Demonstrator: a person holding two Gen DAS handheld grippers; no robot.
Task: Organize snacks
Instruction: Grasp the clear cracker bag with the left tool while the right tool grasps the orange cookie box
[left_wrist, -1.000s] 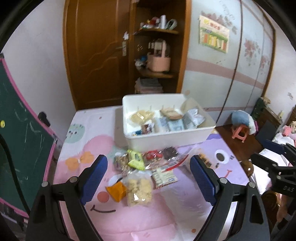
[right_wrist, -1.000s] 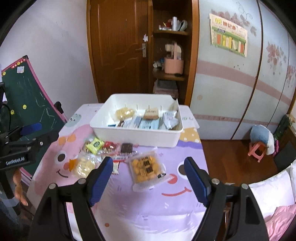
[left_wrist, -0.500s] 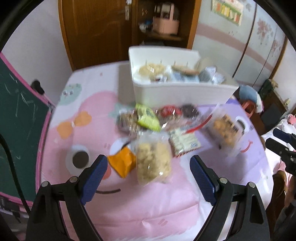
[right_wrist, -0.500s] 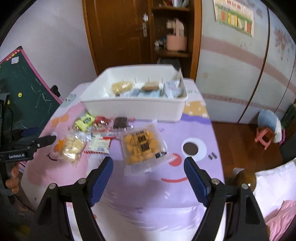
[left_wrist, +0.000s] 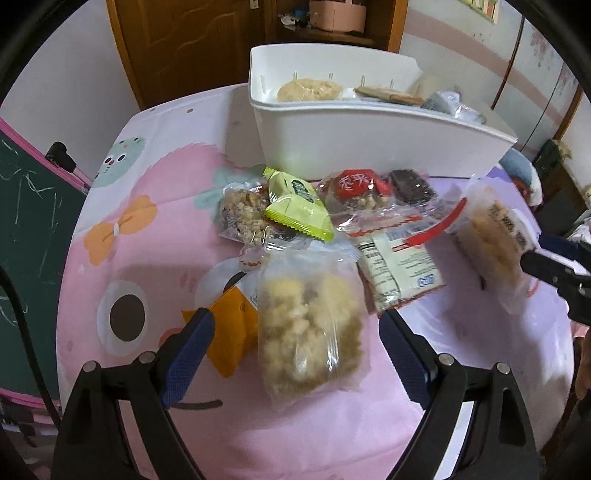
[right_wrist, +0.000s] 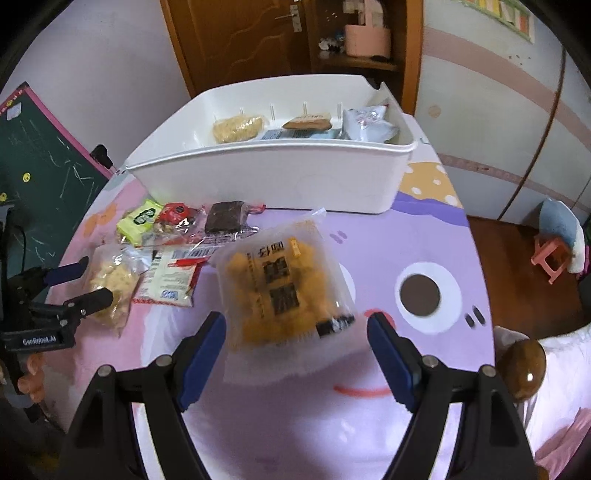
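Jaws released on both: left gripper (left_wrist: 295, 347) straddles the popcorn bag (left_wrist: 308, 328), right gripper (right_wrist: 295, 339) the cracker pack (right_wrist: 282, 286). Approach step; closing comes next.

Tablecloth (right_wrist: 424, 236): pink and purple cartoon print, spread over the table.
Chalkboard (right_wrist: 40, 170): green, pink-framed, stood beside the table's left edge.
Door (right_wrist: 236, 33): brown wood, seen beyond the far edge.
Stool (right_wrist: 550, 258): pink, on the floor at right.
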